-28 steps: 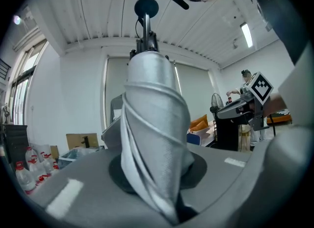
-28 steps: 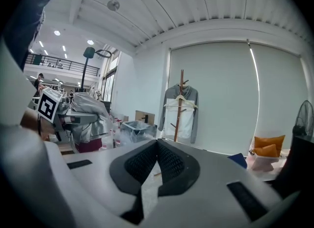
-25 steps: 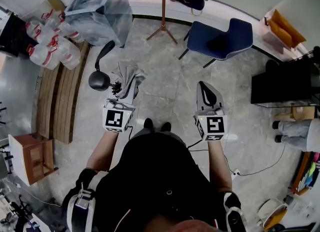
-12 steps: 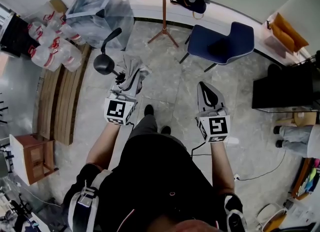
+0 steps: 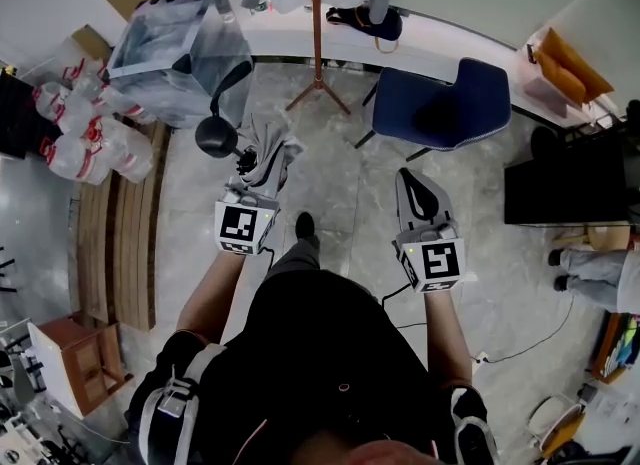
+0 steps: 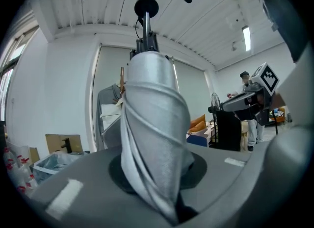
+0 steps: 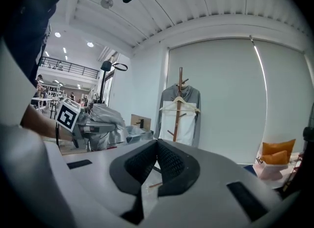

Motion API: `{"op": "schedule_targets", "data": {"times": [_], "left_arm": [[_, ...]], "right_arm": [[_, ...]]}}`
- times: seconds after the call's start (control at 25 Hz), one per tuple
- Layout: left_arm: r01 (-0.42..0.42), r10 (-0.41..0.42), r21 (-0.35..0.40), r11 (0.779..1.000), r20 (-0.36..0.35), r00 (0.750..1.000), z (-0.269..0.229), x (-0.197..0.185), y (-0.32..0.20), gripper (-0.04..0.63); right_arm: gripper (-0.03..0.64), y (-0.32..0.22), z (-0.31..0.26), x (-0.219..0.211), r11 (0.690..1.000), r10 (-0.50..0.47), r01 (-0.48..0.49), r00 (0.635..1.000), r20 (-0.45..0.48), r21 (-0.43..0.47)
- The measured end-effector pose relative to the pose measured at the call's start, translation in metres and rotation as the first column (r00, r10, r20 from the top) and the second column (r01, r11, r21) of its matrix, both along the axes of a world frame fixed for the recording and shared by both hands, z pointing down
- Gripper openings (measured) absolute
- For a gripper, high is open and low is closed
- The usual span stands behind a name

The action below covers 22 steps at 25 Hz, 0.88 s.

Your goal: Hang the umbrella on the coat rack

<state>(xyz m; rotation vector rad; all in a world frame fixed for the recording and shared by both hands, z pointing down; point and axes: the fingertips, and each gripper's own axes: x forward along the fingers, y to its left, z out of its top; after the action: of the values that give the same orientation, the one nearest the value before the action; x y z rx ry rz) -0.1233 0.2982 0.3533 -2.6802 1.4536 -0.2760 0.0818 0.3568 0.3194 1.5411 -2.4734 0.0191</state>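
A folded grey umbrella (image 5: 268, 153) with a black knob handle (image 5: 215, 136) stands upright in my left gripper (image 5: 262, 175), which is shut on its fabric. In the left gripper view the umbrella (image 6: 154, 143) fills the middle between the jaws, and its handle (image 6: 146, 7) points up. The wooden coat rack (image 5: 318, 33) stands ahead by the curved wall, with a grey and white jacket (image 7: 180, 109) hanging on it. My right gripper (image 5: 408, 175) is held level to the right, jaws shut and nothing between them (image 7: 157, 142).
A blue chair (image 5: 440, 78) stands right of the rack. A clear plastic bin (image 5: 175, 43), packs of bottles (image 5: 70, 133) and wooden benches (image 5: 120, 223) line the left. A black cabinet (image 5: 570, 173) and a standing person (image 5: 590, 265) are at the right.
Both grippers and the person have moved forward toward the coat rack, which now stands closer. The umbrella stays held upright in the left gripper.
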Motion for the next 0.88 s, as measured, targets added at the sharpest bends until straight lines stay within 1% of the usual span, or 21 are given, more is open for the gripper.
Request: {"op": "schedule_targets", "data": {"times": [0.16, 0.24, 0.4, 0.52, 0.72, 0.88], "left_arm": [[-0.045, 0.045, -0.001, 0.999, 0.003, 0.999, 0.0, -0.007, -0.06, 0.055], [-0.077, 0.077, 0.008, 0.997, 0.012, 0.997, -0.003, -0.003, -0.09, 0.055], [-0.113, 0.113, -0.007, 0.994, 0.026, 0.993, 0.008, 0.007, -0.142, 0.055], [-0.113, 0.114, -0.011, 0.994, 0.035, 0.993, 0.018, 0.019, -0.185, 0.055], [-0.093, 0.094, -0.018, 0.996, 0.05, 0.994, 0.032, 0.045, -0.259, 0.055], [-0.076, 0.077, -0.026, 0.997, 0.045, 0.996, 0.039, 0.062, -0.31, 0.055]], "right_arm": [[0.0, -0.058, -0.002, -0.014, 1.0, 0.031, -0.031, 1.0, -0.004, -0.002], [0.0, -0.084, -0.003, -0.016, 0.999, 0.048, -0.048, 0.999, -0.005, -0.001], [0.0, -0.125, 0.004, -0.017, 0.998, 0.052, -0.052, 0.999, -0.006, -0.024], [0.0, -0.16, 0.009, -0.013, 0.999, 0.034, -0.035, 0.999, -0.014, -0.029], [0.0, -0.224, 0.019, 0.004, 0.999, -0.003, 0.003, 1.0, 0.007, -0.048], [0.0, -0.273, 0.026, 0.015, 0.996, -0.043, 0.044, 0.999, 0.009, -0.075]]}}
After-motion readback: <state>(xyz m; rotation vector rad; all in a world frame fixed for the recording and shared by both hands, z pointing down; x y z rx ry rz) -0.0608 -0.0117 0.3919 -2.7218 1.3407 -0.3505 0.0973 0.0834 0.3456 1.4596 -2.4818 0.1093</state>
